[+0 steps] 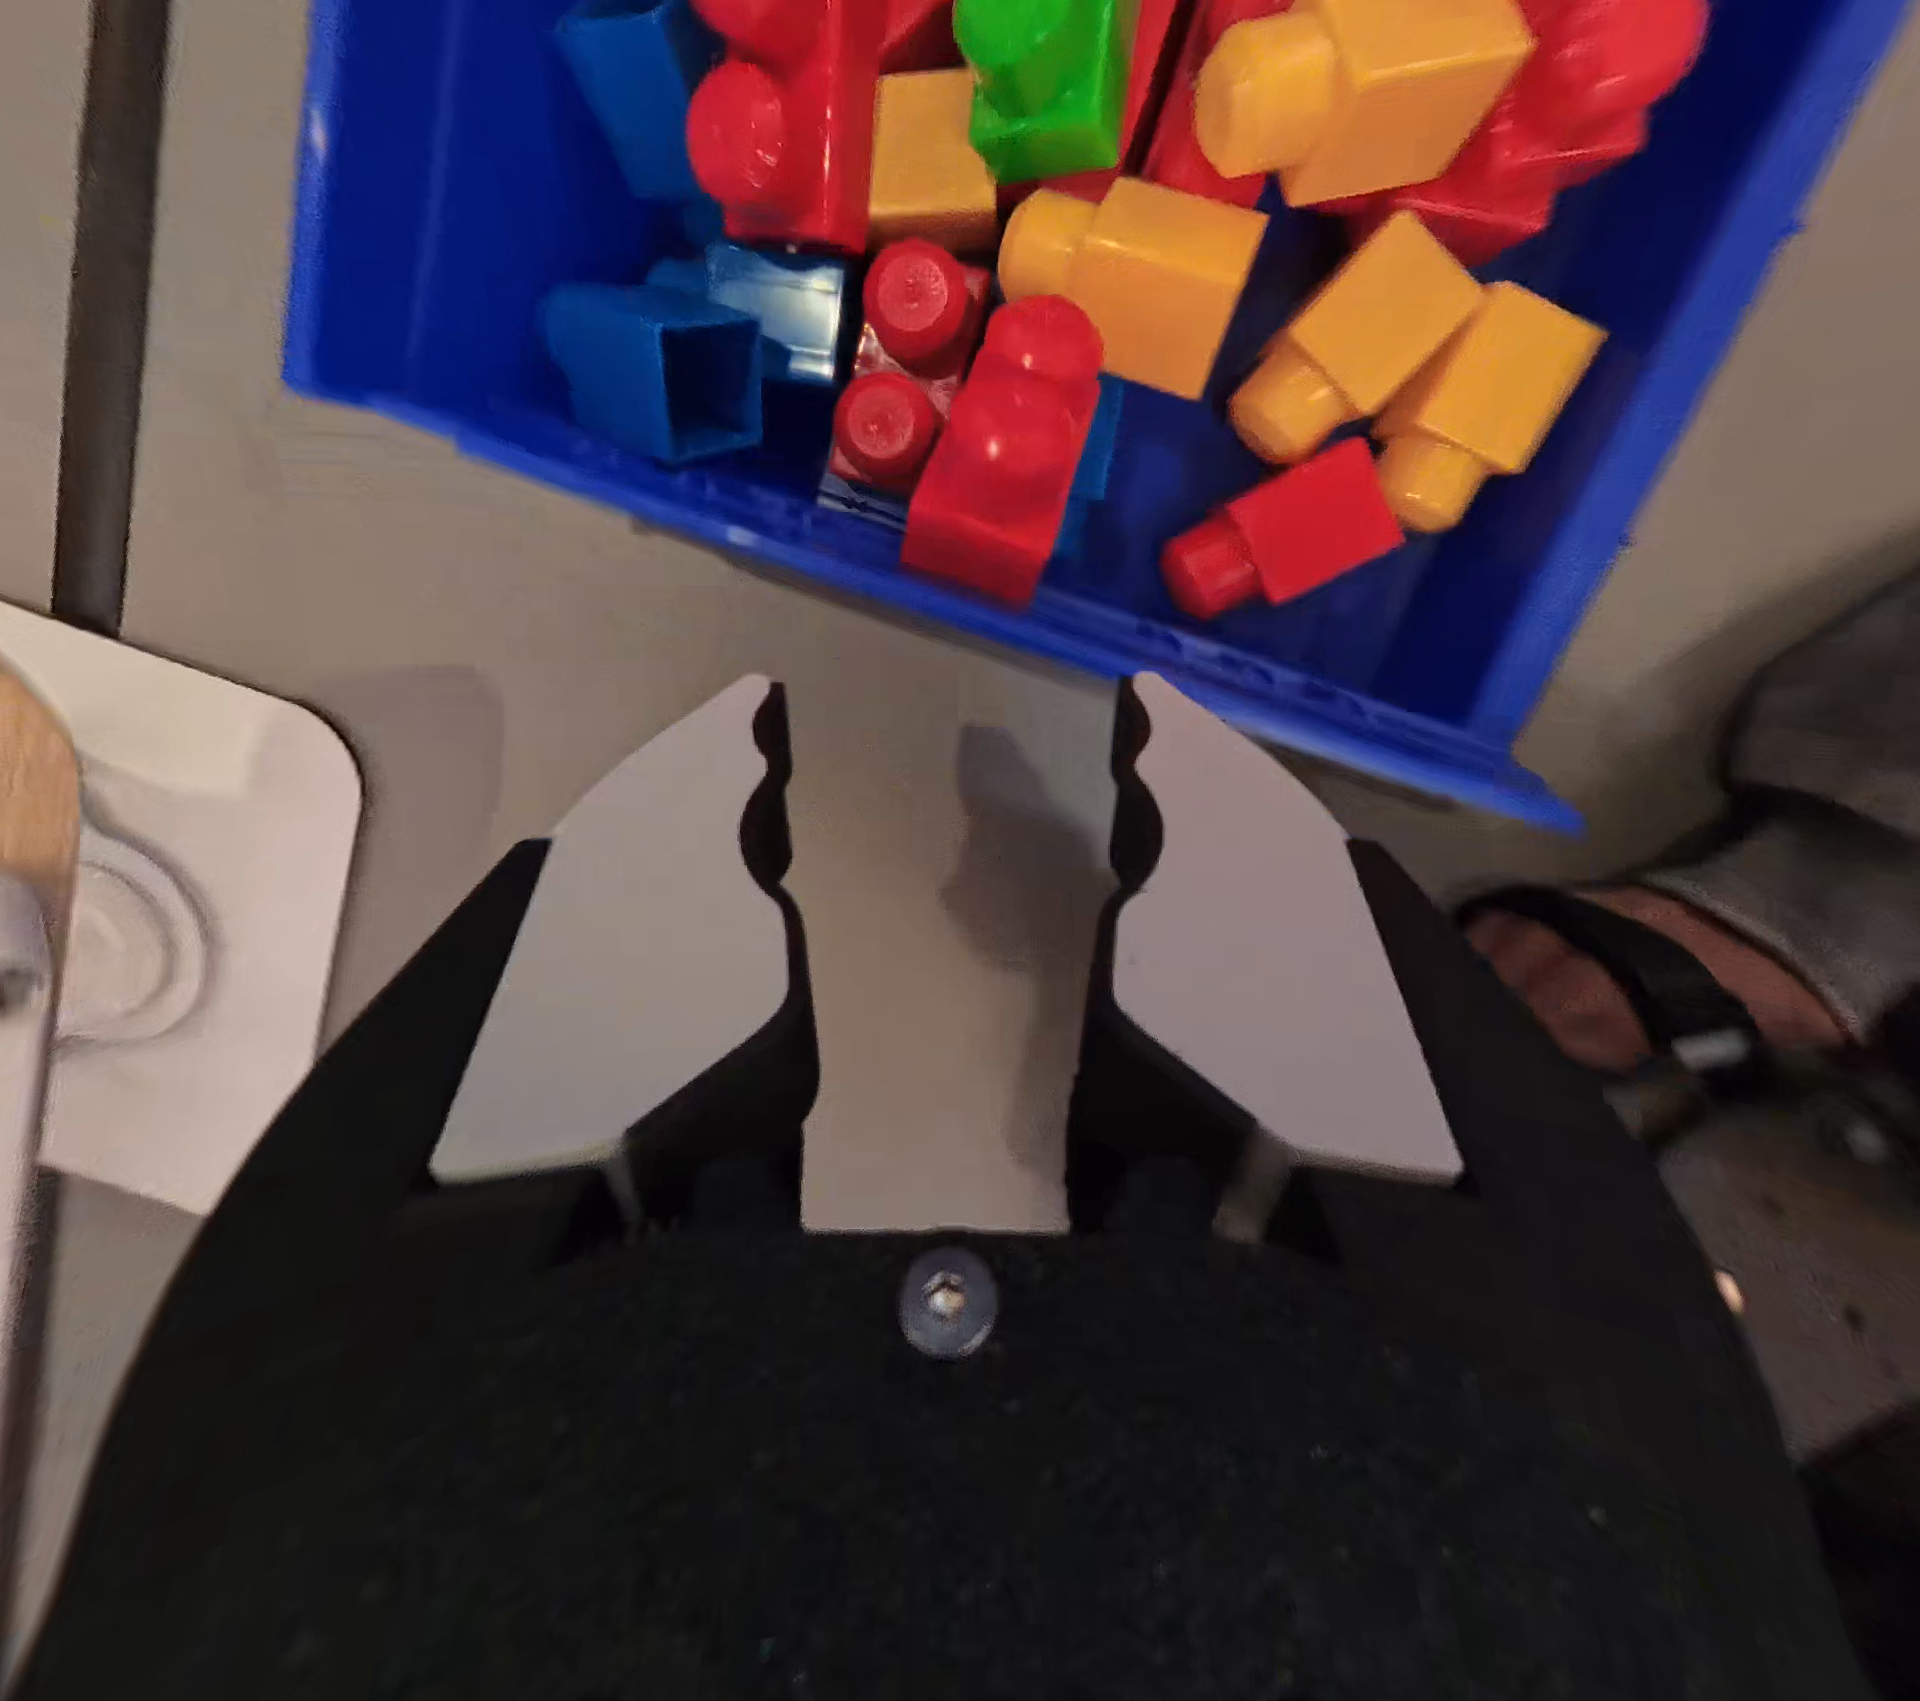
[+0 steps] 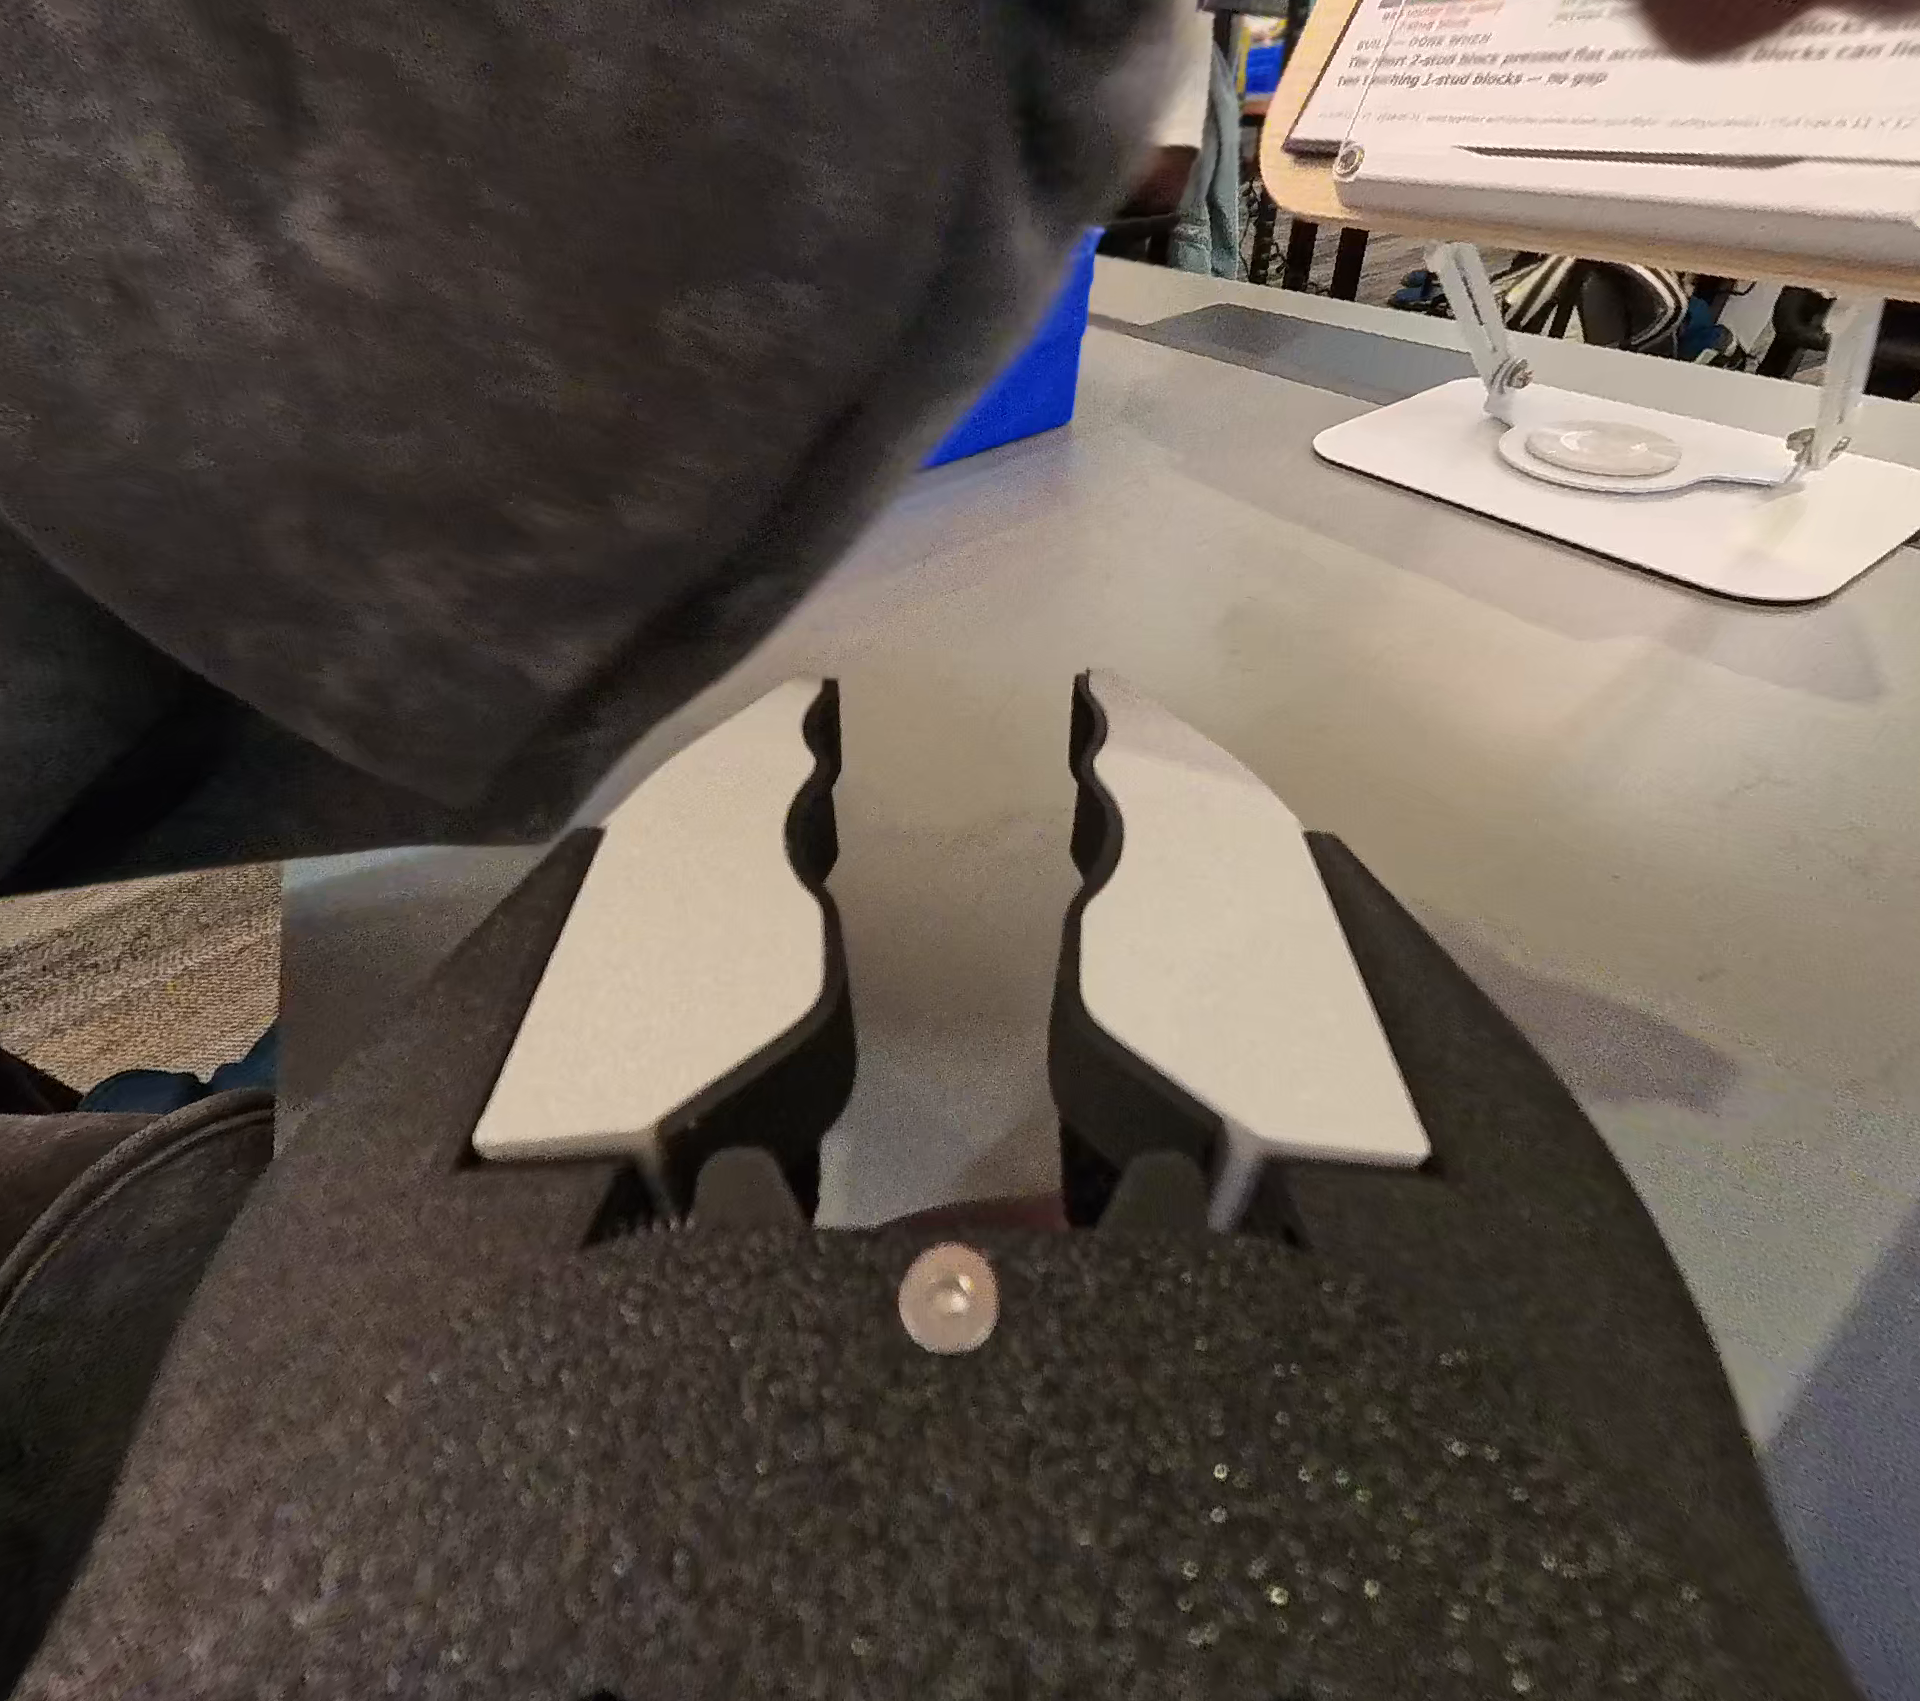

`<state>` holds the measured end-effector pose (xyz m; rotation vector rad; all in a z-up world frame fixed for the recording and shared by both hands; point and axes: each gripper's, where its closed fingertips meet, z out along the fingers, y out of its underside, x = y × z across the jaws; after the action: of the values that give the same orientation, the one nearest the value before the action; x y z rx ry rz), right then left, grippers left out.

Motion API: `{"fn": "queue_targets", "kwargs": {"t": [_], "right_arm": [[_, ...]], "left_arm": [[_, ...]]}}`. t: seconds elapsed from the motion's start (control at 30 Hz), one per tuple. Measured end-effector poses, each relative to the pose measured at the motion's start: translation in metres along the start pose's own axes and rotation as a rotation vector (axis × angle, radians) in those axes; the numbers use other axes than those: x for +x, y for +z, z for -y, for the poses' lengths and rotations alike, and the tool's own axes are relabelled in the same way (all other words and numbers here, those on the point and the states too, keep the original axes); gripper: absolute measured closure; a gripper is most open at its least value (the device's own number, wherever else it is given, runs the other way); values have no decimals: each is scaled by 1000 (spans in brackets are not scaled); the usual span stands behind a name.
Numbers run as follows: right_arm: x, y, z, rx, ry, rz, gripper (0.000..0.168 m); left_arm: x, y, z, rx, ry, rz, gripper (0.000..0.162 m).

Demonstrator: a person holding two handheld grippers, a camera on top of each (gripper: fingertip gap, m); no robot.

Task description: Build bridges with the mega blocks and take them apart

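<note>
Grey tabletop carries a blue plastic bin heaped with red, green, yellow and blue mega blocks, just ahead of the empty left gripper with jaws spread, while the right gripper, likewise spread and empty, faces a white document stand beside a grey sleeve.

Red, yellow, green and blue mega blocks lie jumbled in a blue bin on the grey surface. Most lie on their sides, loose, studs pointing different ways.
</note>
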<state>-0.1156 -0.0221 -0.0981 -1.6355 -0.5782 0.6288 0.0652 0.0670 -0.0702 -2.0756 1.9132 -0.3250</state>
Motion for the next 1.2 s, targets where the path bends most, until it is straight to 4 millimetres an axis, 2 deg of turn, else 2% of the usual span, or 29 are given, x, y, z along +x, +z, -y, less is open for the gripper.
{"fn": "queue_targets", "kwargs": {"t": [0.1, 0.2, 0.27, 0.33, 0.4, 0.5, 0.57, 0.63, 0.73, 0.87, 1.2], "right_arm": [[1, 1, -1, -8, 2, -2, 126], [2, 1, -2, -10, 1, -11, 126], [4, 1, -2, -10, 4, -17, 126], [4, 2, -2, -13, 8, -17, 126], [6, 3, -3, -16, 10, -22, 126], [9, 4, -3, -21, 11, -37, 126], [10, 4, -4, -25, 8, -44, 126], [9, 6, -5, -35, 0, -48, 126], [9, 5, -5, -34, -18, -59, 126], [11, 6, -6, -41, -8, -66, 126], [11, 5, -5, -35, -12, -67, 126]], "left_arm": [[16, -52, -28, 247, -65, -117, 101], [31, -92, -86, 451, -162, -185, 101], [36, -107, -133, 579, -243, -164, 104], [41, -111, -181, 666, -336, -116, 105], [49, -108, -221, 768, -444, -74, 105], [64, -94, -265, 900, -544, -34, 106], [65, -80, -291, 958, -586, 49, 111], [65, -73, -300, 1005, -634, 59, 114], [72, -81, -287, 1058, -624, -55, 112], [73, -66, -287, 985, -603, -63, 112], [75, -62, -284, 955, -586, -88, 111]]}}
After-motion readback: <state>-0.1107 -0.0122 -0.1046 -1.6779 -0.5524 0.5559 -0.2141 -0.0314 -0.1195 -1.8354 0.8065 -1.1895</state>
